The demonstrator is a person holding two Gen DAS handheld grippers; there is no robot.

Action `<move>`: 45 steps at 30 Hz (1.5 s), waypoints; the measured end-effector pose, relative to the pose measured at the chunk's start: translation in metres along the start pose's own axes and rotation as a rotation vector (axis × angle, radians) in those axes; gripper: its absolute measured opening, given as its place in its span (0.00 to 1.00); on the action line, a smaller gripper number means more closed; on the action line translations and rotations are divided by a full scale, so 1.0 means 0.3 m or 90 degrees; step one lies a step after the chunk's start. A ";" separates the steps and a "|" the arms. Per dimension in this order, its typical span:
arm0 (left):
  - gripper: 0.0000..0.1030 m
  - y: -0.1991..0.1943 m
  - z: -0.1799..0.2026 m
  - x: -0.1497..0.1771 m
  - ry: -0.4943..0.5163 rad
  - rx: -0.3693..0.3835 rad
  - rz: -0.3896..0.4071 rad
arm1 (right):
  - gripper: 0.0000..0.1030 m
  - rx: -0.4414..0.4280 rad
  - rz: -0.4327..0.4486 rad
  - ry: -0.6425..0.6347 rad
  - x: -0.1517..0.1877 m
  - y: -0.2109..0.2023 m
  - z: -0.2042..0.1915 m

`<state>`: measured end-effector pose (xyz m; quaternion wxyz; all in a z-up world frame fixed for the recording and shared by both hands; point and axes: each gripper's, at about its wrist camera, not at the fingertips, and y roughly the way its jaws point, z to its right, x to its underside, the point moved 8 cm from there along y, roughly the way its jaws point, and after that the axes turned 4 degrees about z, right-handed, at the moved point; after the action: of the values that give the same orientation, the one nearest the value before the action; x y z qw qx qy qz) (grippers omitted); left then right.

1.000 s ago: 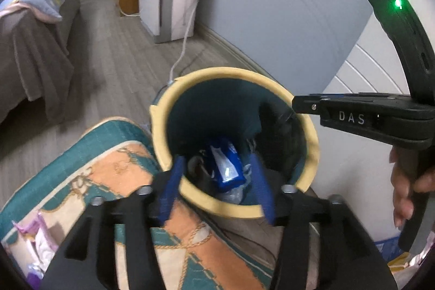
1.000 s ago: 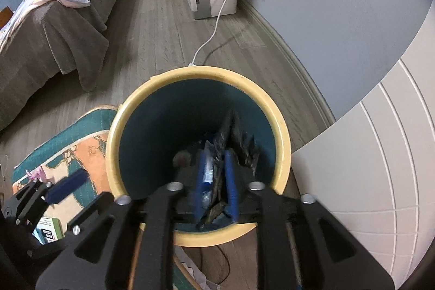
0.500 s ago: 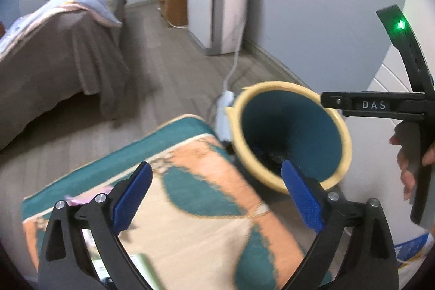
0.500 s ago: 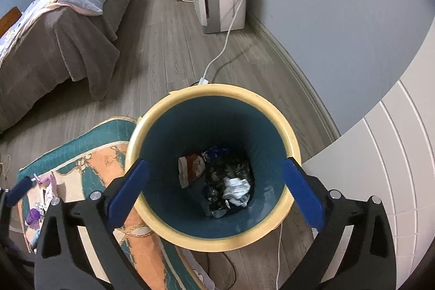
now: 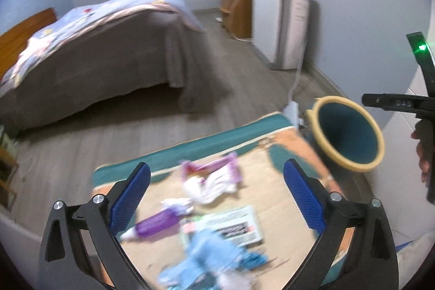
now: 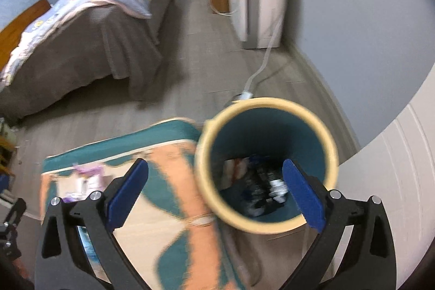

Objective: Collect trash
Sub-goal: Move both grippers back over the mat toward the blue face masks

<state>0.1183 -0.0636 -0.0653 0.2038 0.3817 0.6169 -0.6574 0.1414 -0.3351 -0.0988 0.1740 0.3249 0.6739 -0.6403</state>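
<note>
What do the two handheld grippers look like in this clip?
Both the left gripper and the right gripper have black angular frames with cut-out slots, silver bolt heads and ribbed blue finger pads. The left wrist view shows the right tool's black handle, white lettering and a green light.

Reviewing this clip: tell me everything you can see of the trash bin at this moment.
The trash bin is a round, open-topped bucket with a thick cream-yellow rim and a dark teal inside, plastic by the look of it. It stands upright on the wooden floor, at the corner of the patterned rug and near a white panelled surface. Crumpled wrappers lie at its bottom, blurred. A white power strip and cable lie just behind it. Nothing grips it; the right hand-held gripper hovers open above it.
</note>
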 end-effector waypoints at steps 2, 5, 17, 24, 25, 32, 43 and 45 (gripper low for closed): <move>0.94 -0.043 -0.058 0.029 -0.017 -0.013 0.003 | 0.94 -0.016 0.007 -0.015 0.012 -0.029 -0.088; 0.94 -0.107 -0.148 0.088 -0.051 -0.031 0.007 | 0.94 -0.037 0.011 -0.035 0.045 -0.057 -0.199; 0.94 -0.138 -0.424 0.278 -0.138 -0.089 -0.016 | 0.94 -0.041 -0.022 -0.090 0.282 -0.029 -0.503; 0.94 -0.129 -0.500 0.318 -0.168 -0.088 -0.036 | 0.94 -0.021 -0.085 -0.167 0.424 0.054 -0.639; 0.94 -0.129 -0.504 0.324 -0.166 -0.090 -0.037 | 0.94 -0.024 -0.092 -0.184 0.441 0.067 -0.661; 0.94 -0.096 -0.543 0.346 -0.172 -0.092 -0.058 | 0.81 -0.064 -0.159 -0.217 0.556 0.154 -0.750; 0.94 0.002 -0.476 0.423 -0.163 -0.036 -0.126 | 0.06 -0.118 -0.233 -0.228 0.648 0.212 -0.816; 0.94 0.028 -0.441 0.450 -0.160 -0.014 -0.145 | 0.02 -0.123 -0.220 -0.216 0.622 0.197 -0.811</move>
<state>0.0732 0.0904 -0.1655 0.2081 0.2218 0.6330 -0.7119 0.0887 -0.0593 -0.2356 0.2027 0.0744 0.7387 -0.6385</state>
